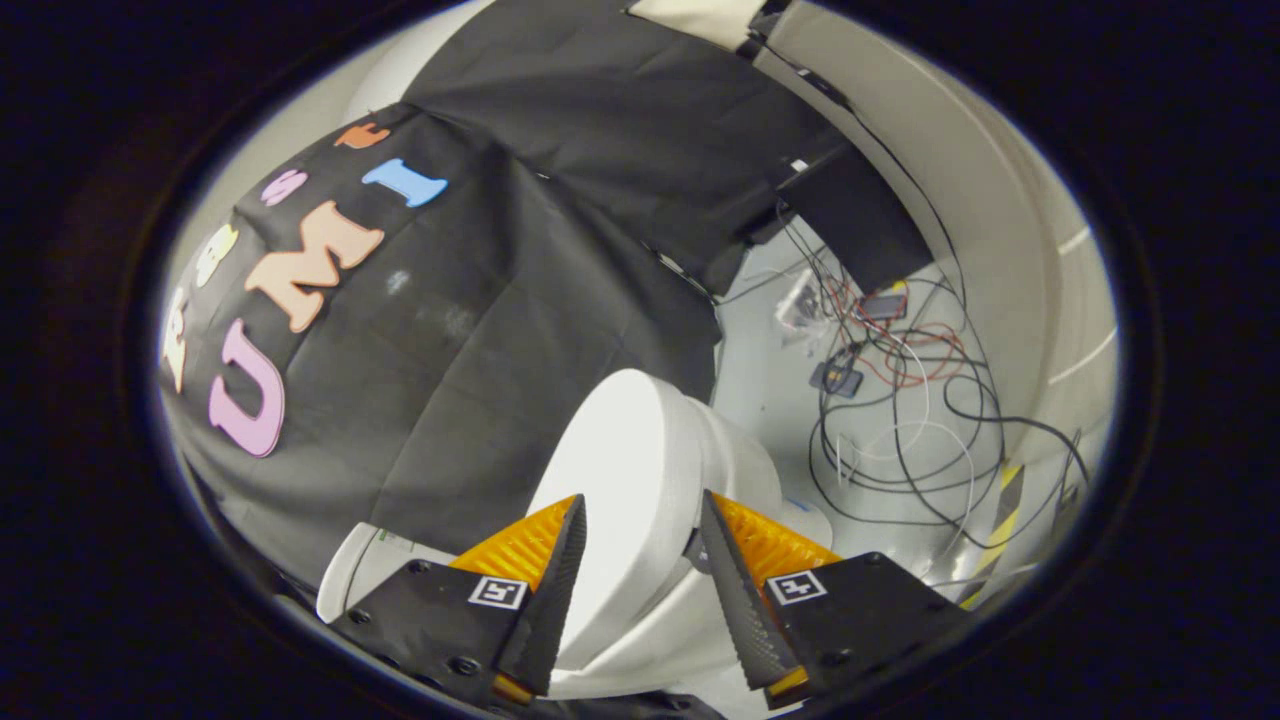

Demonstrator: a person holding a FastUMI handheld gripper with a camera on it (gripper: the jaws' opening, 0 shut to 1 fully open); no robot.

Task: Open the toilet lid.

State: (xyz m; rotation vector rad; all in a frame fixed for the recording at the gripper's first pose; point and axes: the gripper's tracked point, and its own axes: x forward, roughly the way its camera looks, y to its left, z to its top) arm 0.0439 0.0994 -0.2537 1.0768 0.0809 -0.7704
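Now, jaws: your gripper [640, 545] stood open, gripping nothing.
Lid: the toilet lid [625, 480] lay between your fingers, its long axis running ahead.
Contact: I couldn't tell.

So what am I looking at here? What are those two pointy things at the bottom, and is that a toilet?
Yes, that white thing is a toilet. The picture comes from a small camera that rides on a hand-held gripper, a tool a person carries, with two fingers that can pinch. The camera looks forward along those fingers, so they poke into the picture from below, and its lens bends everything round. The fingers stand apart, open, with the toilet lid between them. The lid looks partly lifted, but the fingers are not pinching it. Behind the toilet hangs a black cloth, the booth's wall. Beyond the toilet, a tangle of cables lies on the pale floor.
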